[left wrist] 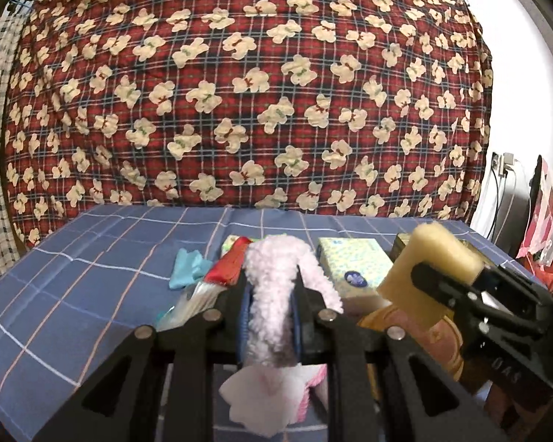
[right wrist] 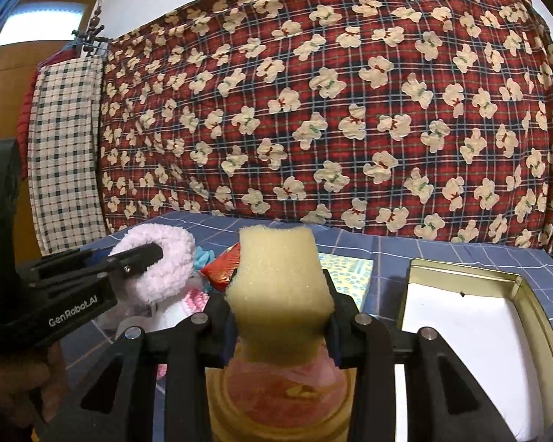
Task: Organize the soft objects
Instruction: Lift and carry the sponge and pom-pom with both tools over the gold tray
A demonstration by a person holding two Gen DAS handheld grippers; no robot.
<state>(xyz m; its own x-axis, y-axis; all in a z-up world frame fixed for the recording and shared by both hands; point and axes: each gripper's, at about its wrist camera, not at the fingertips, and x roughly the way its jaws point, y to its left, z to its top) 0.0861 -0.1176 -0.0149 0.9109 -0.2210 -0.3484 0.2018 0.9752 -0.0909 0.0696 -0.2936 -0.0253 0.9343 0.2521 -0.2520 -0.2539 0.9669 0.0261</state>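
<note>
I am clenching my left gripper (left wrist: 272,316) on a pink fluffy sock (left wrist: 276,283) and my right gripper (right wrist: 280,316) on a yellow sponge (right wrist: 280,276), carrying one soft thing in each hand so both can be sorted in one go. I take the open tin (right wrist: 527,294) as my landmark: it is sitting on the desk (left wrist: 92,258) with a white, bare bottom, and I judge it to be where the soft things belong.

The sponge is hanging in the air just left of the tin, above a round pinkish lid or dish (right wrist: 280,386). I am pinching it at its lower half so the bulk stands free; its long axis is running upright, pointing away from me toward the bear-print quilt (right wrist: 350,110). The sock is further left of the tin, beyond the sponge, also off the desk. I am gripping it across its middle, so it is arching forward out of the jaws, with its white end drooping toward me.

A tissue pack (left wrist: 354,265), a red wrapper (left wrist: 228,265) and a blue cloth (left wrist: 188,265) are lying left of the tin.
</note>
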